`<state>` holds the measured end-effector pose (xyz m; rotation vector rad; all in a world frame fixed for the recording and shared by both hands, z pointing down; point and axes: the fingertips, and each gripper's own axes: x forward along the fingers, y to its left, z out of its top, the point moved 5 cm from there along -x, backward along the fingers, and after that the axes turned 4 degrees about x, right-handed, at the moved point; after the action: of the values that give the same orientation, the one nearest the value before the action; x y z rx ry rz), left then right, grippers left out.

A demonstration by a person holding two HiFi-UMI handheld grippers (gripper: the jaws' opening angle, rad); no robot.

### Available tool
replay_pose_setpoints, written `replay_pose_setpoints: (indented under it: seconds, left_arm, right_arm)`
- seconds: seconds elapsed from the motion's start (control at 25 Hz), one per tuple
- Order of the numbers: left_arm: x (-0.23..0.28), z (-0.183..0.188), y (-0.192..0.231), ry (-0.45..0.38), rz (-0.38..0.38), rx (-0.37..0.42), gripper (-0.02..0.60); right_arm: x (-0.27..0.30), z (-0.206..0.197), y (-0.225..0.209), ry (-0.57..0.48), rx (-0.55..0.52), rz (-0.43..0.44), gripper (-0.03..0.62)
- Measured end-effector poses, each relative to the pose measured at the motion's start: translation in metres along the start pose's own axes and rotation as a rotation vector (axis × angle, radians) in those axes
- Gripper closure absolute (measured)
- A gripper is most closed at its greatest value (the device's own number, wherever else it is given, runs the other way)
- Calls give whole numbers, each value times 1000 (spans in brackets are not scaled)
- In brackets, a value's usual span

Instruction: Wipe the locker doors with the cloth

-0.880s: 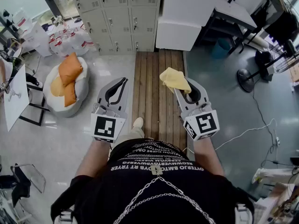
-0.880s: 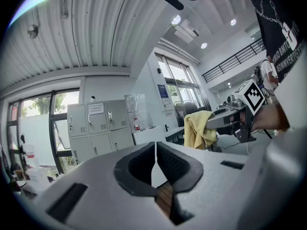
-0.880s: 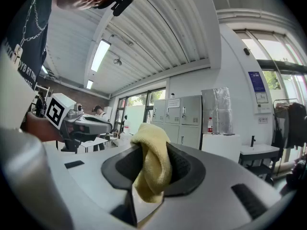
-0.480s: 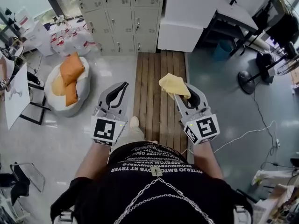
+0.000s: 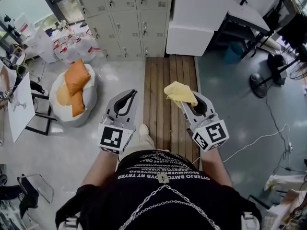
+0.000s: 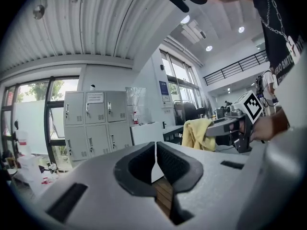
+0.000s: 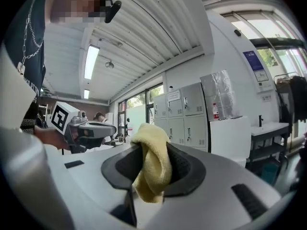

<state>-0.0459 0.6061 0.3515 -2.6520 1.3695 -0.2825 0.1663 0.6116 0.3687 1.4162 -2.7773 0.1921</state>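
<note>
A yellow cloth is bunched between the jaws of my right gripper, which is shut on it; the cloth fills the jaw gap in the right gripper view. My left gripper is shut with nothing in it, its jaw tips touching. The grey lockers stand ahead, beyond a wooden walkway, still well away from both grippers. They show as a block of doors in the left gripper view and beyond the cloth in the right gripper view.
A white cabinet stands right of the lockers. A beanbag with orange cushions lies on the left floor, with bags behind it. A desk, a fan and a floor cable are on the right.
The view has moved forward along the wooden walkway; the lockers sit a little lower and nearer in the head view. Both grippers keep their pose, and the cloth stays in the right one.
</note>
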Motion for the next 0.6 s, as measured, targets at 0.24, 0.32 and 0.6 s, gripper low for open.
replay_pose_setpoints:
  seconds: [0.24,0.32,0.6]
  left_arm:
    - [58,4,37,-47,-73,6,563]
    - [75,1,49,-50,-91,1,565]
    - [121,-2,81,-65,-141,2,563]
  right_arm:
    - [43,9,-20,-8,3,-30,483]
    - [58,11,-28,-4,7,-41,482]
    - [103,16,-49,3,10,-68,482]
